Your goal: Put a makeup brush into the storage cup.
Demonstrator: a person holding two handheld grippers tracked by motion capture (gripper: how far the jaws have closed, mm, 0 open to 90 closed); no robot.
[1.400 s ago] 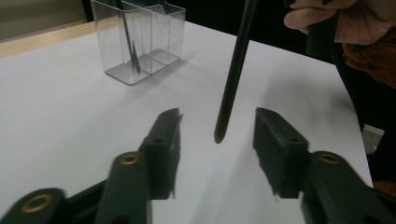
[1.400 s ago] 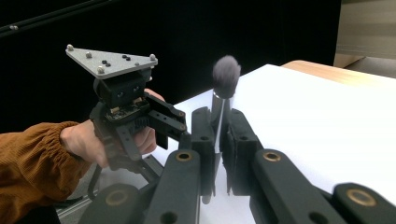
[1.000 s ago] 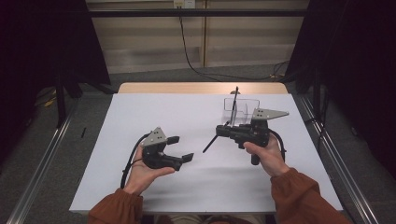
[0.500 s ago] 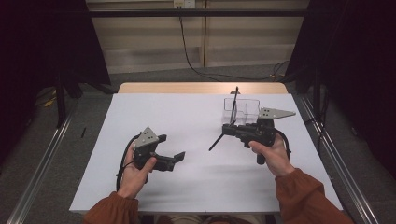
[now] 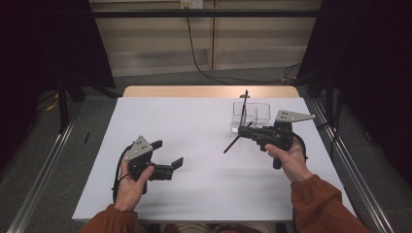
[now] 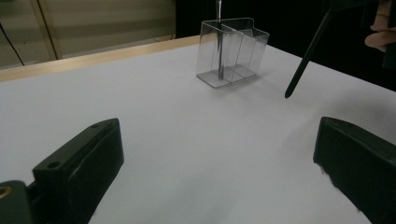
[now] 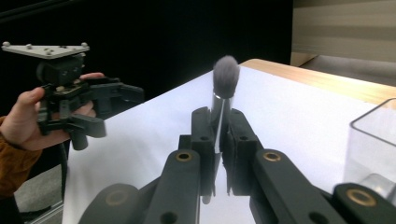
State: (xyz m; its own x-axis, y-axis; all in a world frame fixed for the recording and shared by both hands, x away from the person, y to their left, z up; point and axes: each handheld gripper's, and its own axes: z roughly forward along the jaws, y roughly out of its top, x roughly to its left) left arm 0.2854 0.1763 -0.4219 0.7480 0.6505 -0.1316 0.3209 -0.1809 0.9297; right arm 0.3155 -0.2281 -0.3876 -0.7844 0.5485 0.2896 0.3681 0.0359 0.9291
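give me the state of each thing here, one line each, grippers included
left gripper: open, nothing between its jaws, which have just been opening
right gripper: shut on the makeup brush
makeup brush: clamped at the ferrule, handle slanting down above the table
clear organizer: upright on the table, one dark brush standing in a compartment
standing brush: upright in the organizer
table: covered with a white sheet

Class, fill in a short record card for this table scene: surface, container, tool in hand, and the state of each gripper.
surface: white table
container: clear divided holder, far right side, one brush standing in it
tool in hand: makeup brush, grey bristles
right gripper: fingers shut on the makeup brush, near the holder
left gripper: jaws have just been opening, nothing between them
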